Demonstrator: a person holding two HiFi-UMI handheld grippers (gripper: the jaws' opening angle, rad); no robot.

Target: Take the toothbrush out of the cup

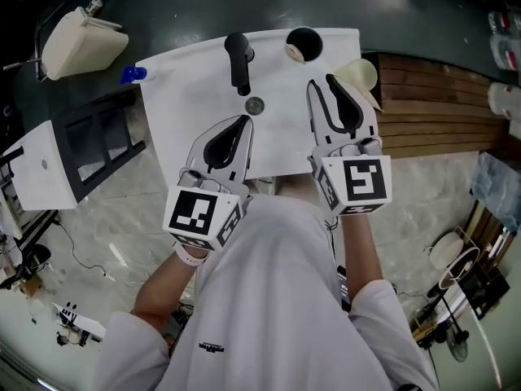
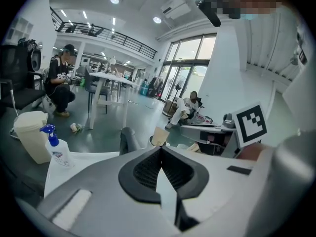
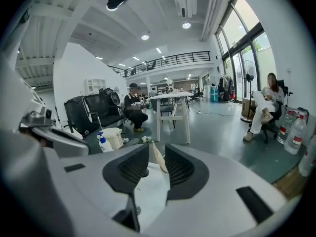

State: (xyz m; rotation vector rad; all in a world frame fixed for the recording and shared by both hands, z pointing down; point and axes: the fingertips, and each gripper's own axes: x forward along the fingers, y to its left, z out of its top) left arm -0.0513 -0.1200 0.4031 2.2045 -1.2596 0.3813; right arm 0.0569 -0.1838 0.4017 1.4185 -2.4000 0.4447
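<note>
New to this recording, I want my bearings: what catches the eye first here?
Two white grippers with marker cubes fill the middle of the head view: the left gripper shut, the right gripper open. Both point at a white sink with a black faucet; a cup stands at its far edge.

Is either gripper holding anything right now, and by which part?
Nothing is held: the left gripper is shut and empty, the right gripper open with nothing gripped.
</note>
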